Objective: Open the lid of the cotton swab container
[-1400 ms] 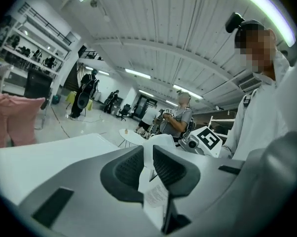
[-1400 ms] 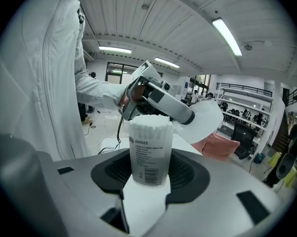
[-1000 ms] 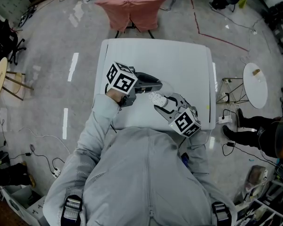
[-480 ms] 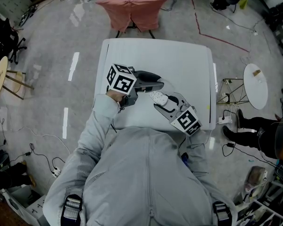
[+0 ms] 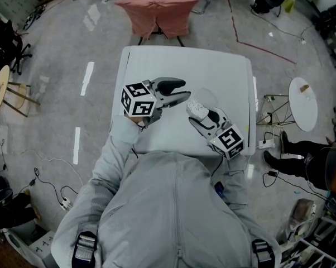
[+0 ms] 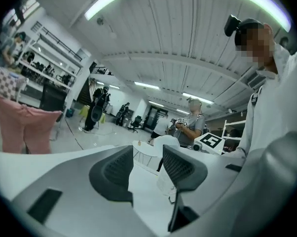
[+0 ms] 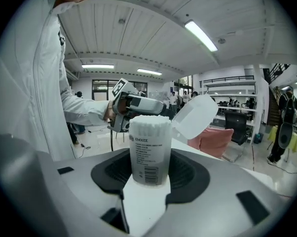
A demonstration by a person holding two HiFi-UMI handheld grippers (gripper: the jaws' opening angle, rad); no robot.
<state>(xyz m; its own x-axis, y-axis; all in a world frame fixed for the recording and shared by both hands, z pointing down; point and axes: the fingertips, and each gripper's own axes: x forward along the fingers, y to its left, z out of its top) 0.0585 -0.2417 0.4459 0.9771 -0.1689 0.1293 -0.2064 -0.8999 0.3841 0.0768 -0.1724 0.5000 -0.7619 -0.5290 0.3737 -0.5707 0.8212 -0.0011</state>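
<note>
The cotton swab container (image 7: 149,149), a clear tube full of white swabs, stands upright between the pads of my right gripper (image 7: 149,171), which is shut on its lower body. Its hinged lid (image 7: 195,116) is tipped back to the right and the swab tips are bare. In the head view the container (image 5: 196,107) sits over the white table (image 5: 224,71), held by the right gripper (image 5: 200,114). My left gripper (image 5: 183,90) hangs just left of it; its jaws are opening with nothing between them. In the left gripper view the pads (image 6: 114,169) frame the distant container (image 6: 166,181).
A pink-draped chair (image 5: 156,13) stands at the table's far edge. A small round white table (image 5: 302,100) and a power strip with cables (image 5: 265,141) lie to the right. A person's legs (image 5: 302,149) show at the right edge.
The left gripper has let go of the lid, opened its jaws and drawn back to the left. The right gripper has shifted slightly right with the container, whose lid now hangs open.
</note>
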